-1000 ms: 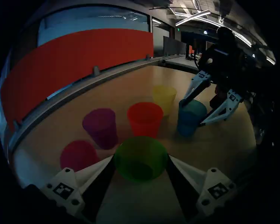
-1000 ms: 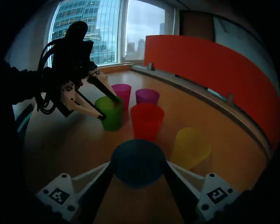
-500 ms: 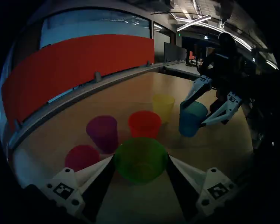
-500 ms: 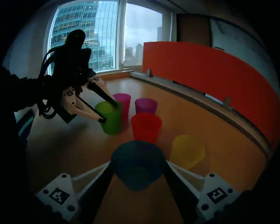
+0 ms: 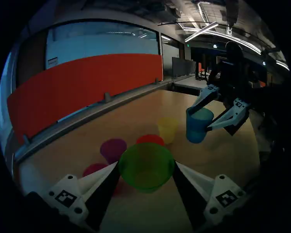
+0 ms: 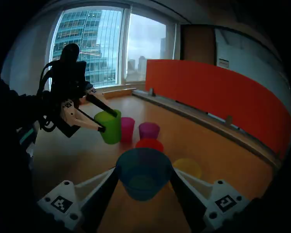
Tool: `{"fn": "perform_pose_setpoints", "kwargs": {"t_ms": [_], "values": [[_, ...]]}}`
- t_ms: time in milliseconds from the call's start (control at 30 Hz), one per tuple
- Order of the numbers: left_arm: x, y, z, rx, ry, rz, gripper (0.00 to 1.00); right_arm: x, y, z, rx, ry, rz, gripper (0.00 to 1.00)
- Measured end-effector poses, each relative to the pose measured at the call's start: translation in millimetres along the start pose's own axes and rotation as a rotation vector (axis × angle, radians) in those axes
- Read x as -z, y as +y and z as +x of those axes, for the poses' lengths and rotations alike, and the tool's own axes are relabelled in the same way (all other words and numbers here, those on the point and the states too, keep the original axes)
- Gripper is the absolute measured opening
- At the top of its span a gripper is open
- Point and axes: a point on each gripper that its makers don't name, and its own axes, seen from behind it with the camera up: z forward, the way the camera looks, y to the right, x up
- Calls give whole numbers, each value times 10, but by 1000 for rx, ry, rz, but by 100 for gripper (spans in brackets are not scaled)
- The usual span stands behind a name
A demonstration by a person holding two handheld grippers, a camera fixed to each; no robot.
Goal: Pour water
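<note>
In the left gripper view, the left gripper [image 5: 145, 167] pinches a green cup [image 5: 146, 176] between both fingers, upright and clear of the table [image 5: 223, 155]. Beyond it, a pink cup [image 5: 93, 169], purple cup [image 5: 113, 147], red cup [image 5: 150, 138] and yellow cup [image 5: 167, 129] stand clustered mid-table. Toward the table's right edge, the right gripper [image 5: 199, 118] clamps a blue cup [image 5: 196, 130] in the air.

In the right gripper view, the blue cup sits upright, squeezed from both sides. The green cup is held over the table's left part.

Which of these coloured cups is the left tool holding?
The green cup, clamped between the left gripper's jaws. The blue cup is in the right gripper; the red, yellow, purple and pink cups stand on the table.
</note>
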Motion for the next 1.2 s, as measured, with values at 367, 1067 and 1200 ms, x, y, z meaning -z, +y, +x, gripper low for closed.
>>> {"fn": "perform_pose_setpoints", "kwargs": {"t_ms": [367,1067,1200], "values": [[250,-13,363,14,100,19,90,183,10,420,-10,103,-25,92],[492,83,732,36,218,20,90,384,76,1002,9,231,-57,92],[517,124,769,38,228,11,90,398,70,1052,8,244,-53,92]]}}
